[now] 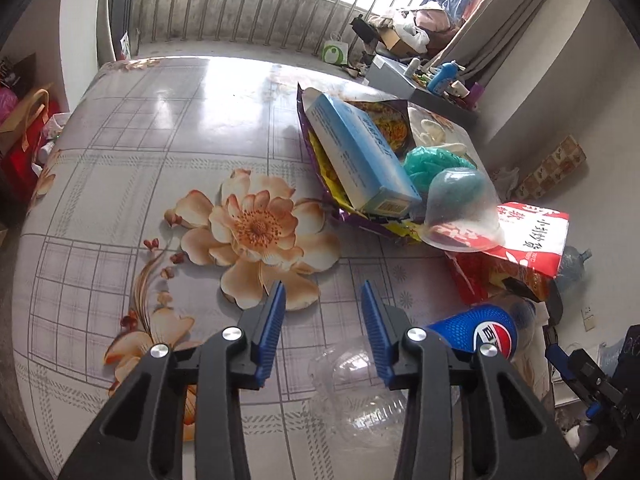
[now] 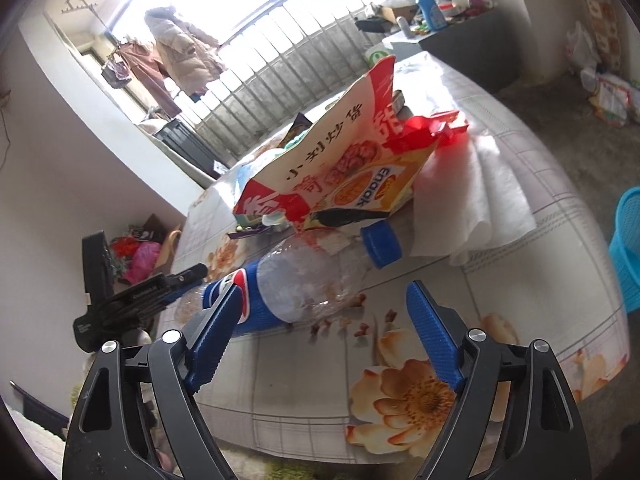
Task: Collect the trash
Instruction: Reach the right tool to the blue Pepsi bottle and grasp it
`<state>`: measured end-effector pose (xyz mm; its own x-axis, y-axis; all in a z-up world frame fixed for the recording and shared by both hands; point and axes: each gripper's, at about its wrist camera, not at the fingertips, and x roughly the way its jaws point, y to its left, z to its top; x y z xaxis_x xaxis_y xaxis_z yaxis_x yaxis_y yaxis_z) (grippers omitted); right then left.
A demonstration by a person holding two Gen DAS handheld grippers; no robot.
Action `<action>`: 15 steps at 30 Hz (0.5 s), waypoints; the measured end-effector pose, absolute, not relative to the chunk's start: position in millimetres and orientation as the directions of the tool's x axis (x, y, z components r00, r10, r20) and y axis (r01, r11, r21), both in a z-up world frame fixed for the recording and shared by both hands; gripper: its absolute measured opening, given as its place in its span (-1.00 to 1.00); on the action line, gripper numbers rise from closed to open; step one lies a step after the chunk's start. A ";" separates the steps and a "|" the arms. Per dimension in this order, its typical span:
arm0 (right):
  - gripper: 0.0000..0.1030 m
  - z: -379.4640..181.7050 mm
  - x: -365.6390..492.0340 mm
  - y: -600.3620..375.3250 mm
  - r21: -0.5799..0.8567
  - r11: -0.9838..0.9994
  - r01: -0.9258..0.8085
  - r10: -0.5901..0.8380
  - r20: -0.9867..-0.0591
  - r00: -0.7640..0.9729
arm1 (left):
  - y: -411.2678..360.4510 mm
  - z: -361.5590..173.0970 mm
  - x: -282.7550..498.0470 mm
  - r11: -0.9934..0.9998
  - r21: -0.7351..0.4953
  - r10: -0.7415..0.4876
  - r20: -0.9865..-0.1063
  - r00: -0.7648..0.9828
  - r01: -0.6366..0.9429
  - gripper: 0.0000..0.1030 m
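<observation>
An empty Pepsi bottle [image 2: 304,280] with a blue cap [image 2: 380,246] lies on its side on the flowered table. My right gripper [image 2: 324,286] stands open around it; the left pad overlaps the label and the right pad is well clear. The same bottle [image 1: 480,328] shows at the right of the left wrist view. My left gripper [image 1: 323,286] is open over bare cloth, with a crumpled clear plastic container [image 1: 352,392] lying low by its right finger. Further off sit a red-and-white snack bag [image 1: 532,236], a clear dome cup [image 1: 460,208] and a blue box [image 1: 360,156].
The blue box rests in a purple snack bag [image 1: 384,124] beside a green plastic wad [image 1: 432,160]. White paper sheets [image 2: 480,184] lie past the bottle. A blue basket [image 2: 628,252] stands off the table's right edge. The flowered tablecloth [image 1: 160,160] spreads to the left.
</observation>
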<state>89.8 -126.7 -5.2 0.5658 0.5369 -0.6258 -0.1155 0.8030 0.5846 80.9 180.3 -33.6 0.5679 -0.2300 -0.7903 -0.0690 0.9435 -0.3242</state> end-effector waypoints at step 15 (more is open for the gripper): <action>0.49 -29.5 76.6 -130.1 0.790 0.612 0.032 0.703 -0.562 0.436 | 155.2 -45.4 22.1 0.900 -0.432 -0.414 -0.806 0.423 0.057 -0.27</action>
<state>76.6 -130.1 -29.5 0.4365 0.7025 -0.5621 0.0325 0.6120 0.7902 22.1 155.2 -45.4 0.4227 -0.4139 -0.8063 0.0574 0.9001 -0.4320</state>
